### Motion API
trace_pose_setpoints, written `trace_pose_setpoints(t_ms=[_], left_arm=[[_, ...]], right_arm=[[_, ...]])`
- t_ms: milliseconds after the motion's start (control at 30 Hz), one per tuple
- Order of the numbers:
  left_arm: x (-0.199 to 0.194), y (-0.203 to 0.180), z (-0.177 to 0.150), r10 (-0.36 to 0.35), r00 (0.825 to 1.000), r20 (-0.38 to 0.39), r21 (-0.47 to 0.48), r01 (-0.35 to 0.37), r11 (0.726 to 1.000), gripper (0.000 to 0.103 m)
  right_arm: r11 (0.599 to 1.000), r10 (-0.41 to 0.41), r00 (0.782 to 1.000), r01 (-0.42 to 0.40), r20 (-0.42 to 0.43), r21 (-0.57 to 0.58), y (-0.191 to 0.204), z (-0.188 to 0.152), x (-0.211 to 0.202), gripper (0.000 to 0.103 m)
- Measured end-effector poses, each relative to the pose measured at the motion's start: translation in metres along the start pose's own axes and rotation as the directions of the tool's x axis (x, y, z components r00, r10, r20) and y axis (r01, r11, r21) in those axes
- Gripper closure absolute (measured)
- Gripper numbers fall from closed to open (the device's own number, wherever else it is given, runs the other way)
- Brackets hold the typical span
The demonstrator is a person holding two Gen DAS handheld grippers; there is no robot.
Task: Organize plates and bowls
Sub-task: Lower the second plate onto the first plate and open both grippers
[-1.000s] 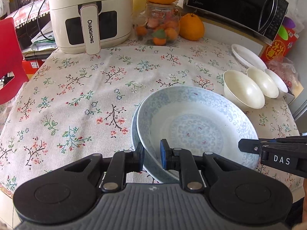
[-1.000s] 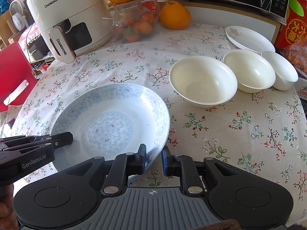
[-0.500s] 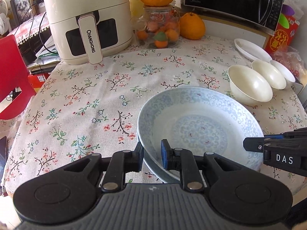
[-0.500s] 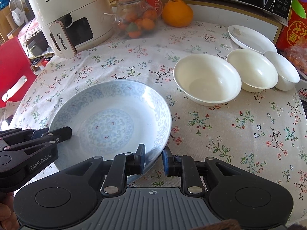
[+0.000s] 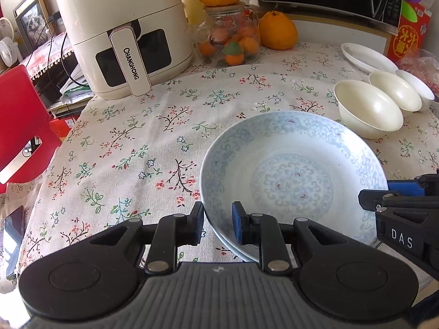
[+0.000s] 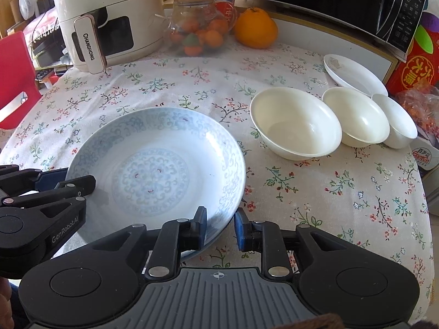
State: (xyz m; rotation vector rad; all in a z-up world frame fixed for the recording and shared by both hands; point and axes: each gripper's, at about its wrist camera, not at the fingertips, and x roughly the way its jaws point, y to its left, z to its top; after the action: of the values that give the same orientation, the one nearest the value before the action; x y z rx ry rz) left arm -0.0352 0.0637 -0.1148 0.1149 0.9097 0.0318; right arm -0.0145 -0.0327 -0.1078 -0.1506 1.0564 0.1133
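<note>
A blue-patterned plate (image 5: 290,175) (image 6: 153,170) lies nested on a second plate whose rim (image 5: 233,249) shows just beneath it, near the front of the flowered table. My left gripper (image 5: 218,226) straddles its near-left rim and my right gripper (image 6: 221,229) its near-right rim. Both sets of jaws are opening, with small gaps between pads and rim. Three white bowls (image 6: 296,126) (image 6: 356,118) (image 6: 397,120) stand in a row to the right. A white plate (image 6: 354,74) lies behind them.
A white air fryer (image 5: 123,35) stands at the back left, with a jar of small oranges (image 5: 230,38) and a big orange (image 5: 277,30) beside it. A microwave (image 6: 343,2) and a red box (image 6: 417,68) fill the back right. A red chair (image 5: 19,120) stands off the table's left edge.
The patterned plate has settled level onto the plate under it. Both grippers' jaws have widened a little around its rim, and both views have tilted slightly.
</note>
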Motion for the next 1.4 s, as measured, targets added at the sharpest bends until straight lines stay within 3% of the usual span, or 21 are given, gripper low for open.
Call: trace_pose_setpoints(t_ms=[233, 767, 1233, 1400], left_arm=[[0.001, 0.000, 0.002, -0.007, 1.000, -0.004, -0.001, 0.007, 1.000, 0.079], [0.011, 0.006, 0.013, -0.037, 0.999, -0.032, -0.075, 0.034, 0.997, 0.074], [0.012, 0.013, 0.021, -0.046, 0.998, -0.035, -0.131, 0.041, 0.991, 0.074], [0.010, 0.020, 0.034, -0.051, 0.999, -0.013, -0.178, 0.048, 0.983, 0.069]], right_arm=[[1.000, 0.003, 1.000, -0.003, 0.003, -0.007, -0.002, 0.001, 0.000, 0.080], [0.981, 0.141, 0.990, -0.135, -0.029, 0.140, -0.034, 0.013, 0.004, 0.081], [0.962, 0.157, 0.988, -0.150, -0.012, 0.226, -0.053, 0.019, 0.002, 0.081], [0.942, 0.177, 0.984, -0.169, -0.001, 0.291, -0.072, 0.026, 0.002, 0.080]])
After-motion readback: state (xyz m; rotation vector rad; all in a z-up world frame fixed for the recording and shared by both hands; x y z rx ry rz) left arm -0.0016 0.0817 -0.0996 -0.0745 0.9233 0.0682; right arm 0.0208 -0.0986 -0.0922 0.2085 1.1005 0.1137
